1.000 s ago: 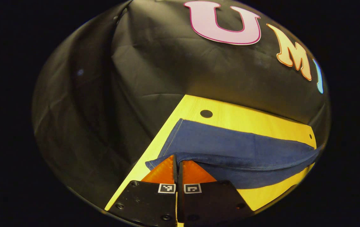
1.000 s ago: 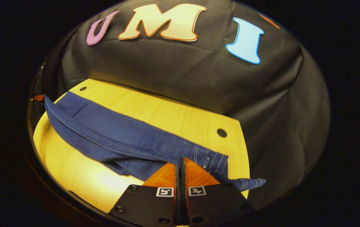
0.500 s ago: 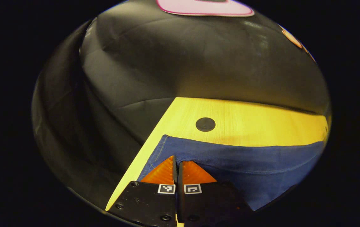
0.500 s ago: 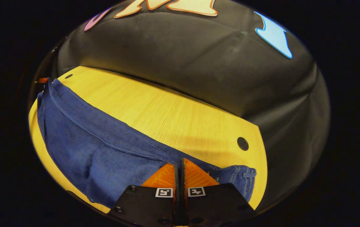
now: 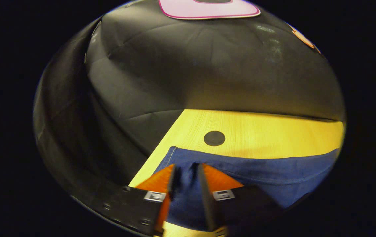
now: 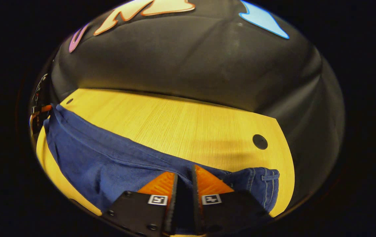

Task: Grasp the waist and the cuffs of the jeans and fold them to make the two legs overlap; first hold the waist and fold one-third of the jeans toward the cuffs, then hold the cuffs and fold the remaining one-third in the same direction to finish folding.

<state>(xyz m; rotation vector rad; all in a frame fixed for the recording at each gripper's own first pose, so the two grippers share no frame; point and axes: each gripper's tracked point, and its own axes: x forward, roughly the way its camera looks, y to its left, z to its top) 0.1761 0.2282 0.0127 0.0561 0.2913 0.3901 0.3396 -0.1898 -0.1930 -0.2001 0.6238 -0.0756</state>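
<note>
Lying on the table [image 6: 181,121], jeans [image 6: 108,164] sit between both parted grippers [image 5: 186,171] [image 6: 184,177]; waist loops visible from right gripper view

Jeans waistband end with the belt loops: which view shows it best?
Right gripper view. The waist lies beside the right gripper, stitching and belt loop clear. Left gripper view shows the jeans' other end, a plain hemmed edge on the table.

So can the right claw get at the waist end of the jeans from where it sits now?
Probably yes. The right claw sits open right at the jeans, with the belt-loop corner just beside it on the table. Nothing lies between them.
</note>
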